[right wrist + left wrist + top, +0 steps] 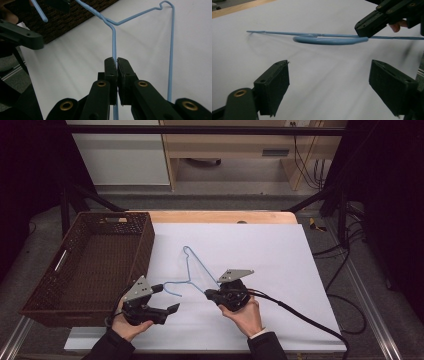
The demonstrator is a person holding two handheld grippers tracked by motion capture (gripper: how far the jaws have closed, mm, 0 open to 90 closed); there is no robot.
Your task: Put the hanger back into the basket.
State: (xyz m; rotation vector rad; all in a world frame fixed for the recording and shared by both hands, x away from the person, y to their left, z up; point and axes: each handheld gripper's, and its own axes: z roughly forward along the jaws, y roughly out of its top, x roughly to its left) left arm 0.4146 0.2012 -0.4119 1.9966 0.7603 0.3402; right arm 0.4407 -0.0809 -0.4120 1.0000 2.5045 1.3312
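A wooden table [220, 216] carries a large white sheet [260, 255] that covers most of its top; only a strip of bare wood shows along the far edge. On the left end of the table stands a dark brown woven basket [142, 247], rectangular, with its near right corner close to the left gripper.

A blue wire hanger [192, 267] lies in the middle of the sheet, to the right of the basket and apart from it. In the high view its long axis runs from far-left to near-right, with one pointed corner toward the far side of the table and its hook curling out to the near left, the hook's open end toward the left gripper. In the left gripper view the hook [329, 40] appears as a thicker blue loop lying crosswise ahead of the jaws, with the thin wire running behind it.

The right gripper [209, 294], held in the person's right hand [247, 316], has its jaws pressed together on a straight run of the hanger wire; in the right gripper view the wire [114, 42] rises out from between the closed pads and bends toward the twisted neck.

The left gripper [167, 297], held in the left hand [125, 326], sits just short of the hook with its jaws spread wide and nothing between them; white sheet shows in the gap.
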